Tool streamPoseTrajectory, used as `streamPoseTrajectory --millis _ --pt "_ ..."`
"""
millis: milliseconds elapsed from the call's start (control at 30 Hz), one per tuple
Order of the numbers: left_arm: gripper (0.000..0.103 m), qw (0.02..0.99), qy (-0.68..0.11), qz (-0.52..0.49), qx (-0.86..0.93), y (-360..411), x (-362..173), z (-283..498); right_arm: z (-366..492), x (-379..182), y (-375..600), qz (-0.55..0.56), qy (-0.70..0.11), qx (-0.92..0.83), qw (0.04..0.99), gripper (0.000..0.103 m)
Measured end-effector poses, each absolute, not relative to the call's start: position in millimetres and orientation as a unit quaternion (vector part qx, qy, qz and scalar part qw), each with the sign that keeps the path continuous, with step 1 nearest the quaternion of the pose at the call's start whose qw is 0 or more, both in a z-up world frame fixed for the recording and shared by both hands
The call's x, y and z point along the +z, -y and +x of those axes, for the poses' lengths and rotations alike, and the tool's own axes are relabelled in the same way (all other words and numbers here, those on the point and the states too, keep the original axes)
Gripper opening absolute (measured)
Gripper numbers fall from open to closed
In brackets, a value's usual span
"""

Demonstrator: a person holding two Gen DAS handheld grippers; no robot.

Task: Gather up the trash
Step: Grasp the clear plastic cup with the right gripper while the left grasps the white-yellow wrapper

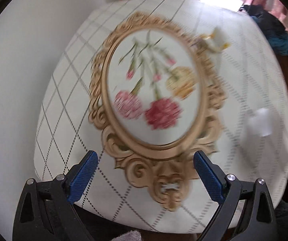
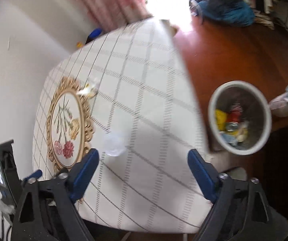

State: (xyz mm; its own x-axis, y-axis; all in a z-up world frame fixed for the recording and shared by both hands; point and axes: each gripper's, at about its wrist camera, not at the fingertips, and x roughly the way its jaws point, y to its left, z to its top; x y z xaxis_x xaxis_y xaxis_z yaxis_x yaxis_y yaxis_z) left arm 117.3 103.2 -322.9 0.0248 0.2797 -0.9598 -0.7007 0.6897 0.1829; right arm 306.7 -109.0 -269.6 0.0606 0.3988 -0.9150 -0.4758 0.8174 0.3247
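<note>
Cup just ahead of R claw

Table bare betw cup, wrapper

A table covered in white cloth with a dark diamond-grid pattern bears a printed gold oval frame enclosing pink, red and yellow flowers; the same table and oval frame appear in the right wrist view. Beyond the table's far edge hang pink patterned curtains beside a white wall. To the right lies reddish-brown wooden floor, with a heap of dark and teal fabric at its far end.
</note>
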Motion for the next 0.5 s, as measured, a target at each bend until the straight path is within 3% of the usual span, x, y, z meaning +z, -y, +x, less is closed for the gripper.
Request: streamPoseTrajectory --millis 233,267,400,500 --pt "0.097 0.686 -0.610 -0.189 0.349 -118 -344 102 296 -314 46 -0.042 -0.643 0.323 0.694 0.083" --pt "0.097 0.685 -0.610 -0.192 0.349 -120 -346 100 294 -319 40 -0.047 -0.646 0.323 0.690 0.079" --pt "0.097 0.685 -0.611 -0.193 0.348 -130 -351 94 286 -334 25 -0.067 -0.648 0.328 0.684 0.045" --pt "0.097 0.689 -0.608 -0.190 0.345 -138 -349 93 285 -331 25 -0.069 -0.634 0.333 0.695 0.044"
